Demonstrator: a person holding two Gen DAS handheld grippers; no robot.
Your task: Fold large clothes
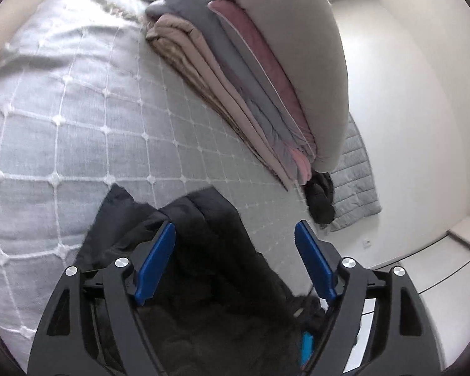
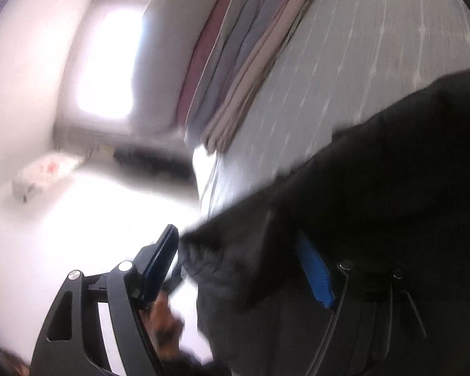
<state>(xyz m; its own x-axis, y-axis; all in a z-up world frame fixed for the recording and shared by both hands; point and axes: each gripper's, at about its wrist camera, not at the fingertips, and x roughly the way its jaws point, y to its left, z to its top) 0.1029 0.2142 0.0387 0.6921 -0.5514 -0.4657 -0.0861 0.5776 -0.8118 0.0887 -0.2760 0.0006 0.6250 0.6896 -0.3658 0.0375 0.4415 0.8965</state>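
A large black garment [image 1: 203, 282] lies rumpled on the grey quilted bed [image 1: 78, 109], right under my left gripper [image 1: 235, 225]. That gripper is open, its blue pads [image 1: 155, 263] wide apart above the cloth and not pressing on it. The right wrist view is blurred. In it the same black garment [image 2: 391, 188] spreads over the bed [image 2: 360, 47] and hangs past its edge. My right gripper [image 2: 235, 232] is open, with a fold of the garment between its pads [image 2: 313, 272] and none gripped. A person's hand [image 2: 163, 319] shows below the left finger.
A stack of folded bedding [image 1: 250, 78] under a grey pillow [image 1: 297, 47] lies along the bed's far side. A dark bundle [image 1: 321, 200] sits at its end. White floor [image 1: 423, 266] lies beside the bed, with a low white unit [image 2: 44, 175] under a bright window [image 2: 109, 62].
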